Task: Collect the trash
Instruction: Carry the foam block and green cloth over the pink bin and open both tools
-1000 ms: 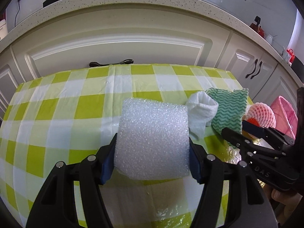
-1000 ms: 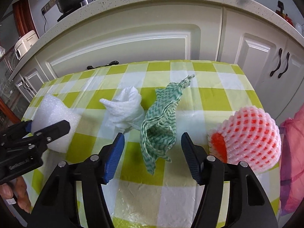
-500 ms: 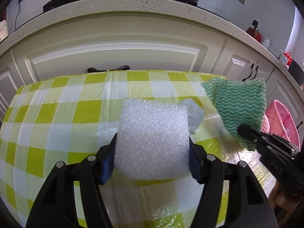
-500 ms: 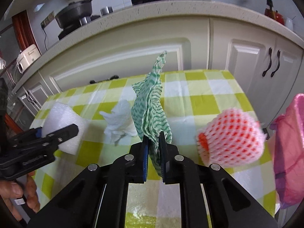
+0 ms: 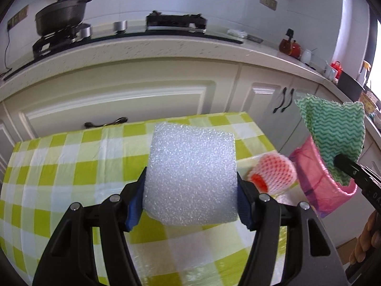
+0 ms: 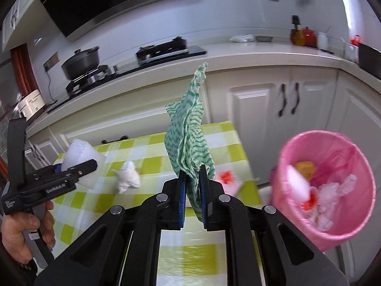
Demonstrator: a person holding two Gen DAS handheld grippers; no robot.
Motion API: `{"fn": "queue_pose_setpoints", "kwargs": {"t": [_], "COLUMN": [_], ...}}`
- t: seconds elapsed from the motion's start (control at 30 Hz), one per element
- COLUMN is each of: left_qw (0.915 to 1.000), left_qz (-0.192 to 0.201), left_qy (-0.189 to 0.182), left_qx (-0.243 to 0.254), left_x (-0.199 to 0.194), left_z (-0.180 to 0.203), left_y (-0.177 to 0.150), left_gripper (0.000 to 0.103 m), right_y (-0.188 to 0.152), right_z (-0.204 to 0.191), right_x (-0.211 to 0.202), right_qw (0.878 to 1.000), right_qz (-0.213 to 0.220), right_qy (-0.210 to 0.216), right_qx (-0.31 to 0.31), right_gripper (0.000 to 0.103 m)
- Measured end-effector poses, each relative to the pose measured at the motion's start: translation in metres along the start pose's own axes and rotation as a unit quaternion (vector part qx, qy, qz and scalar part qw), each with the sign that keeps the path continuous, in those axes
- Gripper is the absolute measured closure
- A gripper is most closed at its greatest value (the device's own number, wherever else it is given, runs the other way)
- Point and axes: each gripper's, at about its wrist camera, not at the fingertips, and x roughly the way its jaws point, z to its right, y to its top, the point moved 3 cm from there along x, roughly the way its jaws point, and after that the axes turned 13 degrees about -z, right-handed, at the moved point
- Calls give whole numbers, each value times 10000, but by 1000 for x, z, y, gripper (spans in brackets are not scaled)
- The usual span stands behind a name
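Note:
My left gripper [image 5: 190, 190] is shut on a white foam block [image 5: 191, 174] and holds it above the green checked table [image 5: 71, 166]; it also shows in the right wrist view [image 6: 78, 153]. My right gripper [image 6: 191, 186] is shut on a green zigzag cloth [image 6: 189, 140], held up high near the table's right edge; the cloth shows in the left wrist view [image 5: 333, 133] over the pink bin. A pink-lined trash bin [image 6: 357, 233] with trash inside stands right of the table. A fruit in pink foam net [image 5: 273, 172] and a crumpled white tissue [image 6: 127, 176] lie on the table.
White kitchen cabinets [image 5: 119, 100] and a counter with a pot [image 5: 62, 14] and stove stand behind the table. A black cable [image 5: 104, 122] lies at the table's far edge. The bin also shows in the left wrist view [image 5: 309, 178].
My right gripper closed on the green cloth, lifted it off the table and carried it right toward the pink bin. My left gripper rose with the foam block.

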Motion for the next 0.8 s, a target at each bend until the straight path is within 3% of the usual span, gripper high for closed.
{"fn": "queue_pose_setpoints", "kwargs": {"t": [0.4,0.8], "left_qw": [9943,9761], "left_qz": [126,66], "left_qy": [-617,-1366], "left_qx": [861,1687], "left_x": [1,14], "left_z": [126,256], "left_y": [25,45], "left_gripper": [41,41], "right_y": [-8,-21], "right_z": [127,204], "right_x": [-40,-47], "right_qw": [9955,9885], "right_qz": [79,-28], "right_qy": [-708,-1072], "right_qx": [624,1071], "right_gripper": [91,90]}}
